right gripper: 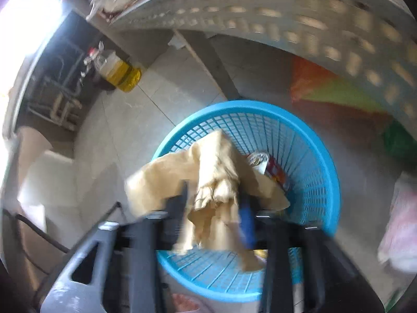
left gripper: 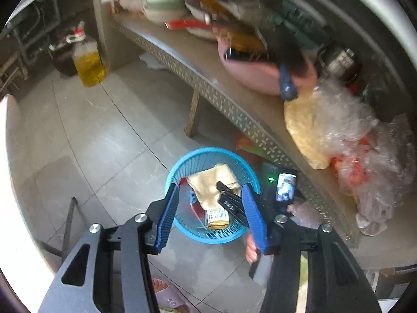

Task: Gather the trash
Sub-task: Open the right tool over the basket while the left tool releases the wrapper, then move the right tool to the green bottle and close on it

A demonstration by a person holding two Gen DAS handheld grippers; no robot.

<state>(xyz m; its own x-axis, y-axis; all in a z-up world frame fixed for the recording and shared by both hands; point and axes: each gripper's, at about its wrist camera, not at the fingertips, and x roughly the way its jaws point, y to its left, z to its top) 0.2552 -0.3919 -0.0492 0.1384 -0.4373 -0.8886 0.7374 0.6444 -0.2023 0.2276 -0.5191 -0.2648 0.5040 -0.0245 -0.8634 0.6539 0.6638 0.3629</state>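
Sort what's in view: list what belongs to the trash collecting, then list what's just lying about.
Belongs to the job:
blue basket
crumpled paper
can
small box

Just lying about:
oil jug
pink bowl
plastic bags
table

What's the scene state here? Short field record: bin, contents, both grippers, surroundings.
bin: blue basket on the tiled floor, beside the table
contents: crumpled tan paper, a can, a small box
left gripper: open, above the basket, nothing between its pads
right gripper: open, tan paper between the fingers, over the basket; blurred, release not confirmed
surroundings: oil jug on the floor; pink bowl and plastic bags on the table
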